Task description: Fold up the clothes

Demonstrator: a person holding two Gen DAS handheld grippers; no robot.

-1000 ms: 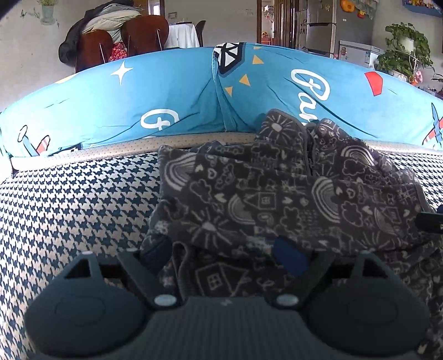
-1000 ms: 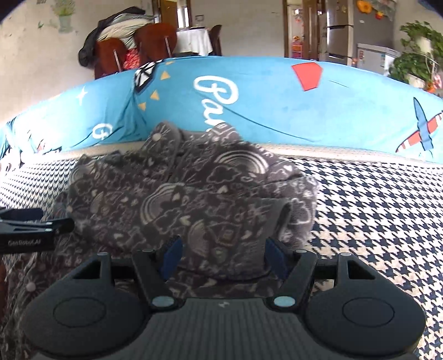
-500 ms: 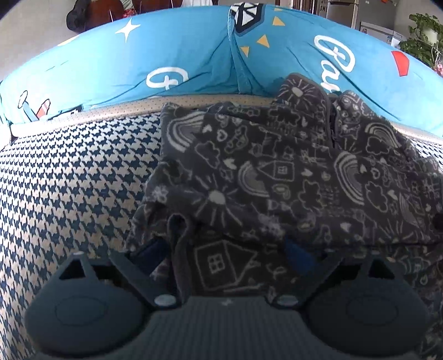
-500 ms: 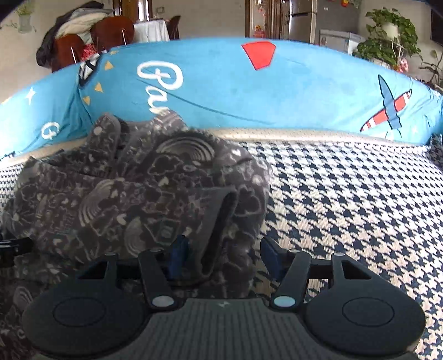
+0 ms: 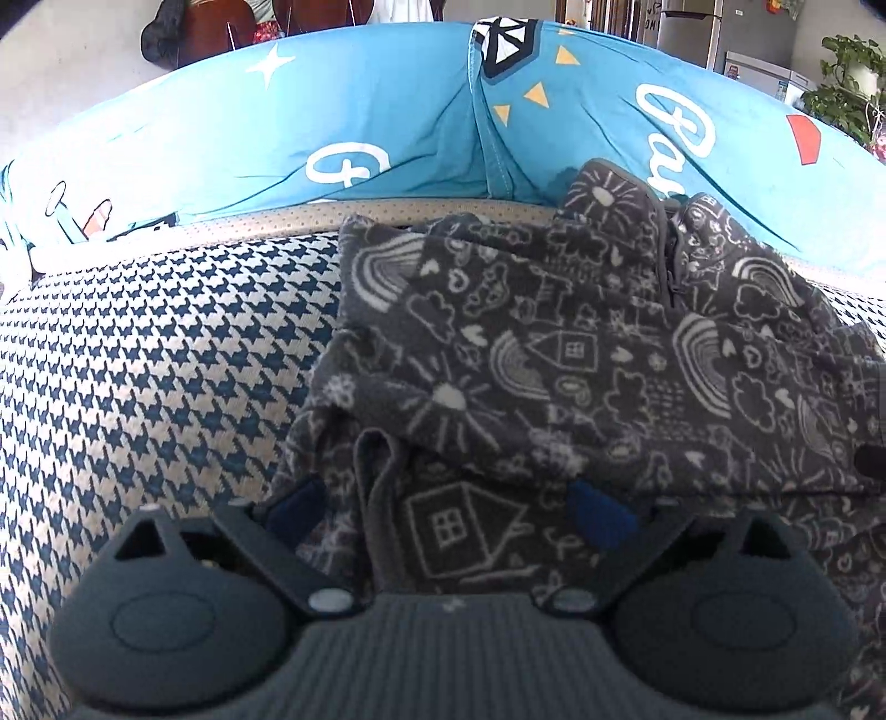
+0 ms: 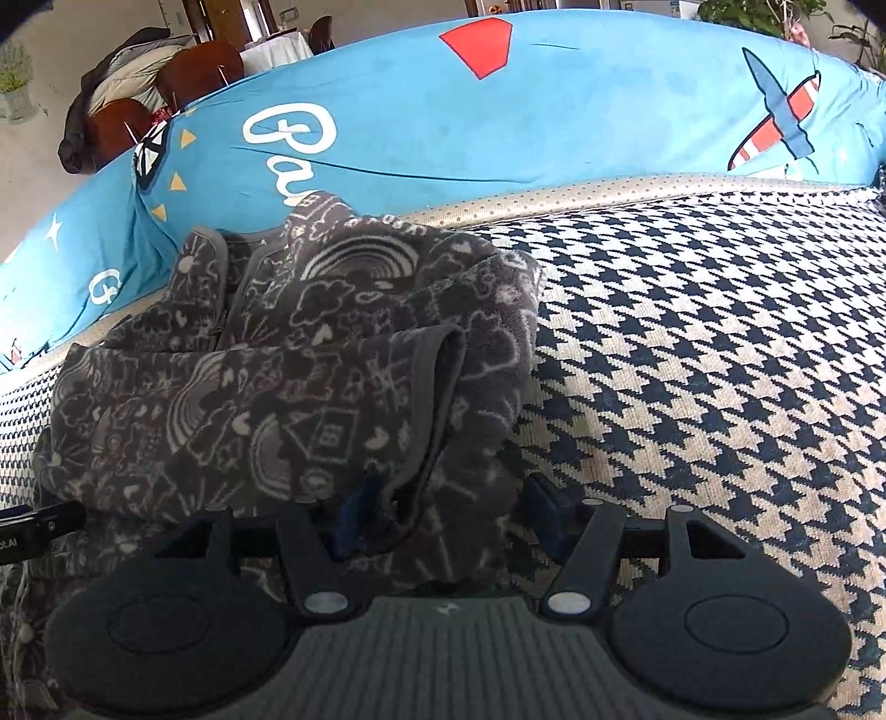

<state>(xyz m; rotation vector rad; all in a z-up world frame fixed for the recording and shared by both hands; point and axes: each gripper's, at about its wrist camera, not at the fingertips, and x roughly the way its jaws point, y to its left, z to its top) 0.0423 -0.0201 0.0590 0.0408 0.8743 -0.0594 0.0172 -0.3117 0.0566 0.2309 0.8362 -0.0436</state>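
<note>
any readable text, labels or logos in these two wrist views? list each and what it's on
"Pa": white script on the blue cushion cover; the rest is hidden behind the grey patterned garment.
"G": lone white script letter on the same cover, further left.
"LAI": end of a white label on the left tool, cut off by the frame edge.
Stickers on the fridge: too small to read.

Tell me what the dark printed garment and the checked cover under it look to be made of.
Garment: likely soft fleece, matte; its surface looks fuzzy and its folds thick and rounded. Cover: seemingly a coarse woven cloth, matte; the blue and cream houndstooth shows visible weave.
</note>
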